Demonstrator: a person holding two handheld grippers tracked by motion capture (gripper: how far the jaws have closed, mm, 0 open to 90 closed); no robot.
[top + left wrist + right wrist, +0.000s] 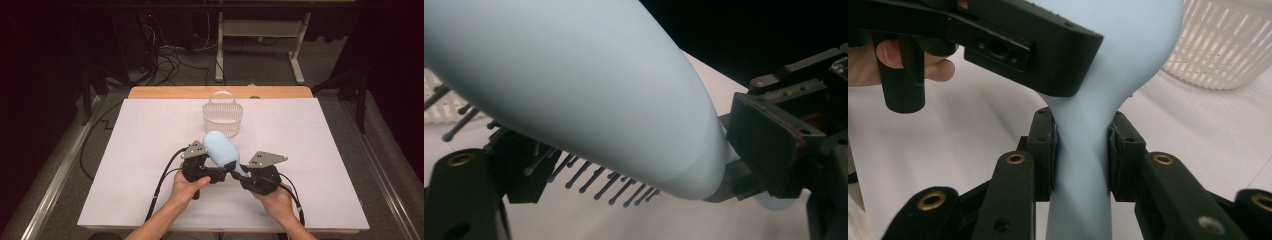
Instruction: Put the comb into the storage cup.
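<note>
A pale blue balloon (220, 147) with a round bulb and a narrow neck stands tilted over the white table cover (150, 130), near the front middle. My right gripper (239, 172) is shut on the neck; in the right gripper view its two pads (1048, 145) pinch the blue neck (1081, 165) from both sides. My left gripper (220, 172) reaches in from the left, where the bulb narrows. In the left gripper view the bulb (574, 75) lies between its jaws and rests on the pins of one jaw (589, 180); the other jaw stands off it.
A white slatted basket (222, 117) with a thin handle stands behind the balloon, mid-table. The wooden table edge (165, 92) runs along the back. Cables trail from both grippers toward the front. Beyond the table are a dark floor with wires and a desk frame.
</note>
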